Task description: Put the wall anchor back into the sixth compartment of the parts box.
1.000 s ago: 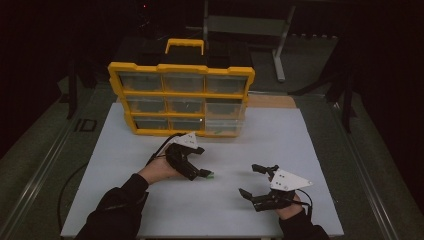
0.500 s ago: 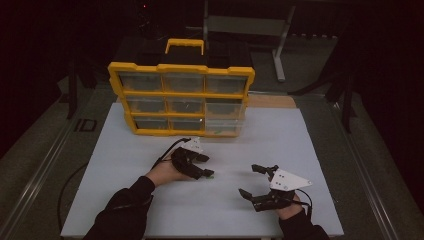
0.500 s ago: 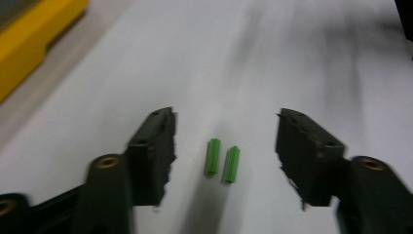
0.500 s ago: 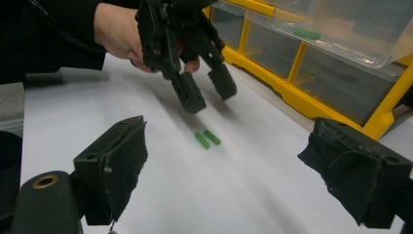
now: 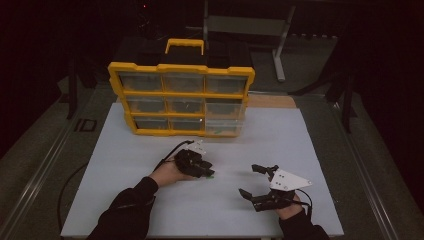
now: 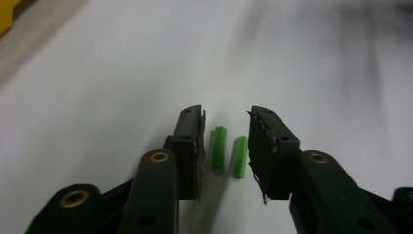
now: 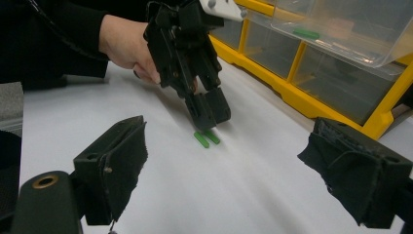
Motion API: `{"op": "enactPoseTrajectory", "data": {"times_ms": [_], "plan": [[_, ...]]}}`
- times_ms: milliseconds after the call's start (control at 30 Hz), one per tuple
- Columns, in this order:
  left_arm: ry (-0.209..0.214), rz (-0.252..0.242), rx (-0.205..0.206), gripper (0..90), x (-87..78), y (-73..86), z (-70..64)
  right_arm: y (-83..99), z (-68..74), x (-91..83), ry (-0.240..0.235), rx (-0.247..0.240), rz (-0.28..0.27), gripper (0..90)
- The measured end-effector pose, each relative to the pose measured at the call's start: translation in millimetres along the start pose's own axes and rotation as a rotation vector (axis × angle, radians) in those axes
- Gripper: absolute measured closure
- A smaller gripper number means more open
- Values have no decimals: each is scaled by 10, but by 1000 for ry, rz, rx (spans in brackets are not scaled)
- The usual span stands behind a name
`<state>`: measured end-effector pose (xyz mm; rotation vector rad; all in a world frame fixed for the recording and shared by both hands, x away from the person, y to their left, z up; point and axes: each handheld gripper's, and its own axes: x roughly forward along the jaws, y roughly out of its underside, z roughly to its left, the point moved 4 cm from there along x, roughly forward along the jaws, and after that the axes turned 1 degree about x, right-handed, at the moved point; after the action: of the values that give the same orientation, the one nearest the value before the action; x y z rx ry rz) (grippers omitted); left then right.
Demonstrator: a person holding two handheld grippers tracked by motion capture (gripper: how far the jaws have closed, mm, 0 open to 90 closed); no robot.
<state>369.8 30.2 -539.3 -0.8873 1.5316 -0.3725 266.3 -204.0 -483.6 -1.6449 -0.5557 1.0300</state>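
Left gripper view: my left gripper (image 6: 225,146) is spread over two green plugs (image 6: 229,153) lying on the white table (image 6: 97,87). Pick step; next, close squarely. Right gripper (image 5: 260,182) idles spread wide at 4 o'clock.

A yellow organiser case (image 5: 181,100) is standing upright at the far edge of the white board (image 5: 300,150) in front of me, its carry handle (image 5: 185,45) sticking up on top. Its clear drawers (image 5: 182,82) are sitting in three rows of three, and the lower right one is jutting out past the frame. In my right gripper view, a green piece (image 7: 307,33) is lying inside that pulled-out drawer. A metal stand (image 5: 280,45) is rising behind the table in the dark.
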Motion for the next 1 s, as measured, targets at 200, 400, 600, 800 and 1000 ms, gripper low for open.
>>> {"op": "enactPoseTrajectory", "data": {"times_ms": [200, 400, 600, 800, 1000], "plan": [[-16, 39, 9, 717, 93, 31, 27, -3, 1, -3, 0, 0, -1, 137], [-27, 46, 19, 780, 100, 23, 40, 0, -4, -1, 2, 0, 0, 137], [-21, 55, 22, 824, 102, 16, 56, 2, 2, 3, 1, -1, 1, 137], [-9, 60, 35, 831, 76, 4, 38, 3, 3, 6, 0, 0, 1, 137], [4, 49, 60, 831, -95, -97, 1, -2, 6, 5, 1, 0, 1, 137]]}}
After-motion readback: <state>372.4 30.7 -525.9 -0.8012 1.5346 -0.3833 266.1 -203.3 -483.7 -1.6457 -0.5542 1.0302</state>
